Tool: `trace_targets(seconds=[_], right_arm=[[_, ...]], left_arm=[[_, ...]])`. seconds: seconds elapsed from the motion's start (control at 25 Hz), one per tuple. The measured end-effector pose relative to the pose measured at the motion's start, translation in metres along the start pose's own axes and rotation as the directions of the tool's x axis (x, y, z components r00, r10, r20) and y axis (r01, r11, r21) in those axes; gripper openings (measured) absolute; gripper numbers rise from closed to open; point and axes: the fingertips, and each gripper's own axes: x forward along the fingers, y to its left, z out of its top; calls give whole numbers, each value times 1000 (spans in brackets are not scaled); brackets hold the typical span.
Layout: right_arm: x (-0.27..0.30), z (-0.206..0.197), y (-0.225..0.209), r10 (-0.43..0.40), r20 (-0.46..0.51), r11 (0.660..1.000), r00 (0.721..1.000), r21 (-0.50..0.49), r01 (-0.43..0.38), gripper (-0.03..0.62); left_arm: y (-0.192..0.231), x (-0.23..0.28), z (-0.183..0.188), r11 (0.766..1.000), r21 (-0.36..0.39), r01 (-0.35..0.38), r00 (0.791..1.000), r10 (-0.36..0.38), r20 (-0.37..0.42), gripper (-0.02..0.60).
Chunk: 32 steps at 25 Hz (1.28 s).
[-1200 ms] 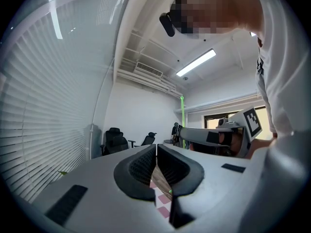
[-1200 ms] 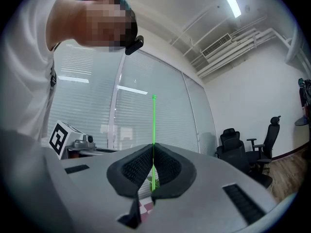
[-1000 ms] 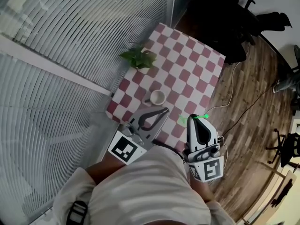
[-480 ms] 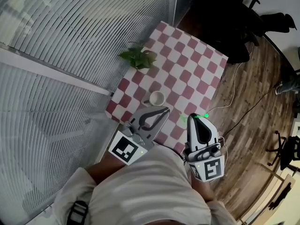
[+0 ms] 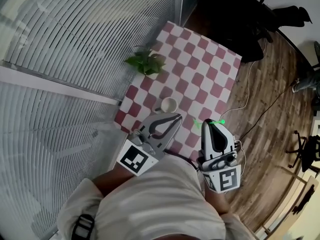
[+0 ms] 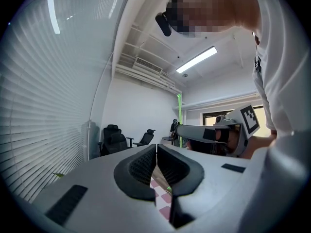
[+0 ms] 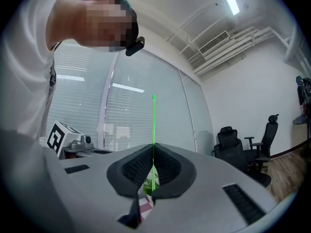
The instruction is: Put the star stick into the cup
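Cup (image 5: 168,104) stands near-left on the desk (image 5: 200,64), just past the clenched, empty left tongs (image 5: 176,117), while the star stick (image 7: 154,123) stands upright, pinched in the right tongs (image 5: 210,126), where its thin shaft might swivel and miss the rim.

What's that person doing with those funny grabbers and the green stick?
A person stands over a red-and-white checkered table with a hand-held gripper in each hand. The right hand-held gripper is clamped on a thin green star stick, held upright. The left hand-held gripper is shut and empty. The small white cup sits on the table; the stick is not in it yet.
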Motion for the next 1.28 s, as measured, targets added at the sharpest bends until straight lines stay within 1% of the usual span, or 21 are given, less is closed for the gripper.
trace_targets(seconds=[0.24,0.48,0.6,0.8,1.12,1.28], right_arm=[[9,-6,7,-41,0,999,999,1,41,32],[16,-13,10,-64,-5,998,998,3,64,32],[18,-17,11,-69,-5,998,998,4,69,32],[24,-26,12,-61,-4,998,998,-3,61,32],[35,-44,11,-45,-15,999,999,-8,45,32],[38,-57,12,-40,-29,999,999,-9,40,32]], left_arm=[[9,-6,-4,999,3,48,999,-47,-20,37],[19,-9,-9,998,0,64,997,-64,-33,37],[24,-11,-14,997,12,75,996,-75,-46,35],[30,-13,-29,994,46,102,991,-98,-89,32],[45,-14,-43,997,1,80,994,-80,-74,32],[47,-17,-58,995,17,94,990,-92,-103,32]])
